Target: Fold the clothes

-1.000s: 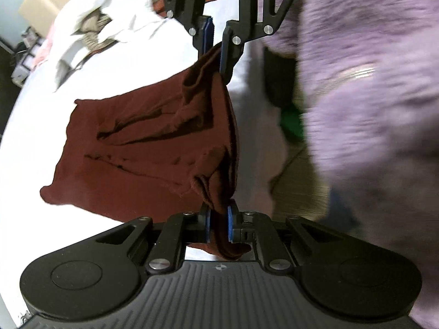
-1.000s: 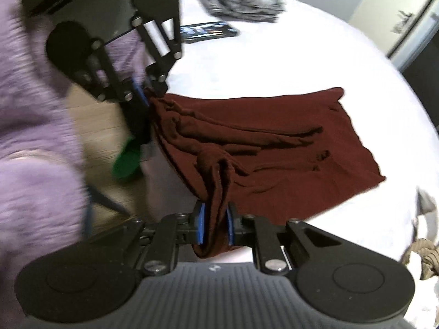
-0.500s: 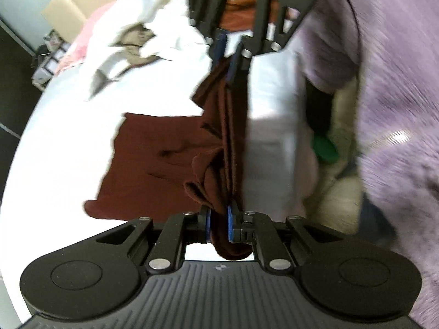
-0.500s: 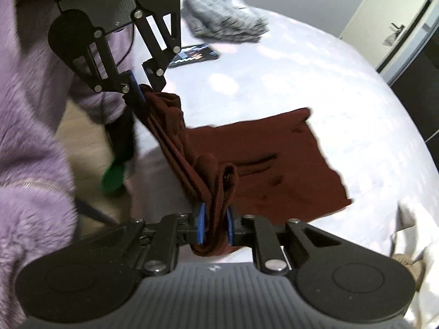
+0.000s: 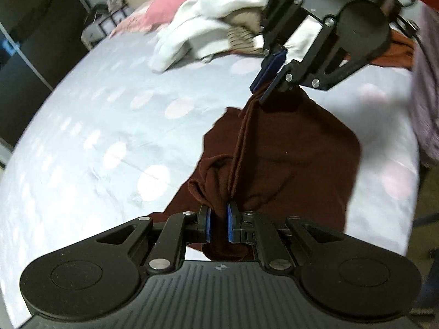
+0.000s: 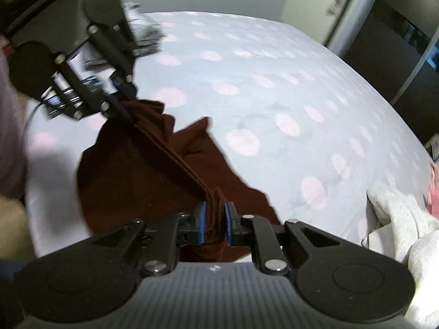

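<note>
A dark maroon garment point(image 5: 296, 153) hangs between my two grippers over the pale dotted bed sheet point(image 5: 96, 126). My left gripper point(image 5: 218, 223) is shut on one bunched corner of it. My right gripper point(image 6: 213, 223) is shut on the other corner, and it also shows in the left wrist view point(image 5: 270, 82) above the cloth. The edge between them is pulled taut. The garment point(image 6: 131, 175) drapes down onto the sheet point(image 6: 274, 87) below, folded on itself. The left gripper appears in the right wrist view point(image 6: 120, 104) at upper left.
A heap of white and striped clothes point(image 5: 214, 24) and a pink pillow point(image 5: 170, 13) lie at the far side of the bed. A white garment point(image 6: 397, 219) lies at the right. A grey garment point(image 6: 145, 33) is behind the left gripper. Purple fleece sleeve point(image 5: 428, 87) at the right edge.
Both grippers have lifted and swung over the bed with the garment, pulling its edge taut. The cloth's spread part has drawn up and folded under the held edge.
</note>
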